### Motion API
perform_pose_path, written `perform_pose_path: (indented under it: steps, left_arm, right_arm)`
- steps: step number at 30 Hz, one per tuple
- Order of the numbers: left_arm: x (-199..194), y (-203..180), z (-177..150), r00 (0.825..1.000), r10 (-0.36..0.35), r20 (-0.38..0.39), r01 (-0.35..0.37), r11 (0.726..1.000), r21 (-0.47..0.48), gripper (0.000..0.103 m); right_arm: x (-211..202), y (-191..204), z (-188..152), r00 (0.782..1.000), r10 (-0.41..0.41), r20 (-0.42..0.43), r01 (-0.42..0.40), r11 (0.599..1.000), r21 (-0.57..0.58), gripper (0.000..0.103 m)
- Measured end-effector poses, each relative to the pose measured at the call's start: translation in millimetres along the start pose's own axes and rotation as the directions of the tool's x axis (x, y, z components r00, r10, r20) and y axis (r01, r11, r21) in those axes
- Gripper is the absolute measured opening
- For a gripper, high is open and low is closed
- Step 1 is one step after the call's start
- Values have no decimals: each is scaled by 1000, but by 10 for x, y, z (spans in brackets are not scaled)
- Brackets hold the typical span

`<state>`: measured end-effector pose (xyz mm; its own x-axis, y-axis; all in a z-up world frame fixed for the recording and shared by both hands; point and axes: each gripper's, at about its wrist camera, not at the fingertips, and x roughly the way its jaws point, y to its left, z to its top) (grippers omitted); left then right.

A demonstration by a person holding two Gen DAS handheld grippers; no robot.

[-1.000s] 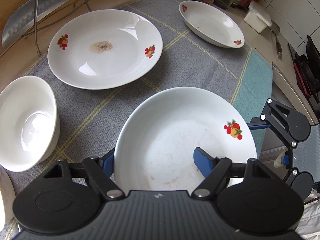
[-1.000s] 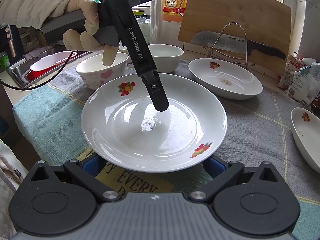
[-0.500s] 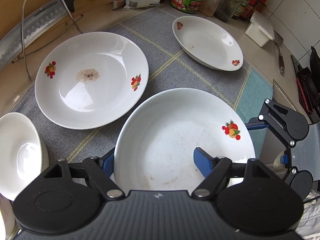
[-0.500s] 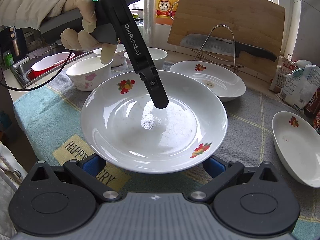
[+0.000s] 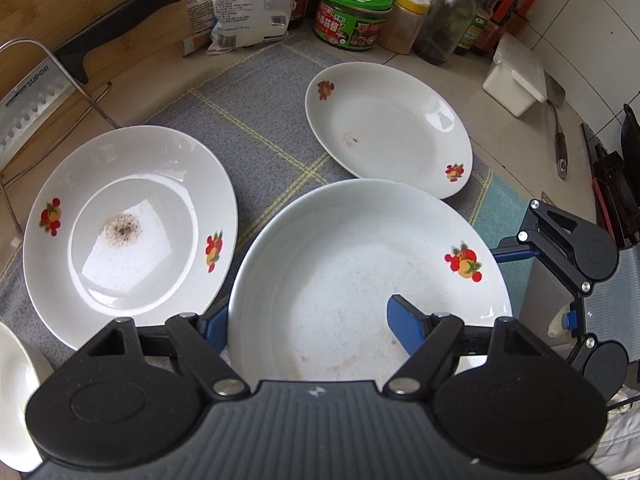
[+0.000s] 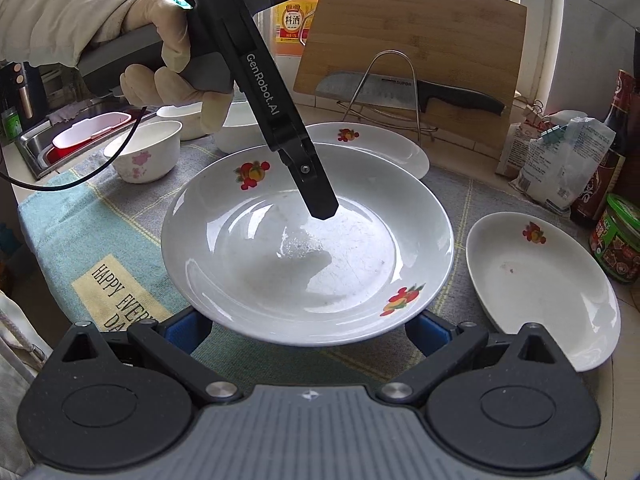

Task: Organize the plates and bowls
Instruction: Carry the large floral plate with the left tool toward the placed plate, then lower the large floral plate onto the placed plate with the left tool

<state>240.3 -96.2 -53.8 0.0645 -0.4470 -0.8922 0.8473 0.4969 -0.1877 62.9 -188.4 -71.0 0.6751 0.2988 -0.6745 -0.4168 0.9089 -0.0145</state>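
My left gripper (image 5: 316, 320) is shut on the rim of a white fruit-print plate (image 5: 360, 264), one blue finger inside the dish and one under it, and holds it above the cloth. The same plate (image 6: 304, 240) fills the right wrist view, with the left gripper's finger (image 6: 316, 196) in it. My right gripper (image 6: 308, 330) is open, its blue fingers low under the plate's near rim. A stained plate (image 5: 128, 224) lies to the left and an oval dish (image 5: 388, 128) behind to the right.
White bowls (image 6: 148, 152) stand at the far left beside a sink (image 6: 72, 136). A knife (image 6: 404, 92) on a wire rack leans on a cutting board (image 6: 412, 40). Bags, jars (image 5: 352, 20) and bottles line the back; a white box (image 5: 516, 80) sits far right.
The held plate has been carried rightward over the cloth, past the bowls, now beside the stained plate and nearer the oval dish. Both grippers keep their hold and pose on it.
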Motion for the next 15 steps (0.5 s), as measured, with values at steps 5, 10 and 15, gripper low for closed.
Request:
perform_pose_path:
  steps: [5, 10, 15]
  left_arm:
    - [79, -94, 173, 1000, 4, 2, -4, 1000, 7, 78]
    - [166, -182, 377, 1000, 5, 5, -5, 1000, 18, 78]
    - [264, -262, 583, 1000, 5, 6, -5, 999, 34, 78]
  right_arm:
    - [-80, -214, -48, 1000, -5, 6, 5, 1000, 1, 103]
    - [-142, -417, -88, 1000, -14, 13, 14, 1000, -1, 103]
    - [-204, -637, -130, 999, -27, 20, 27, 1000, 7, 103]
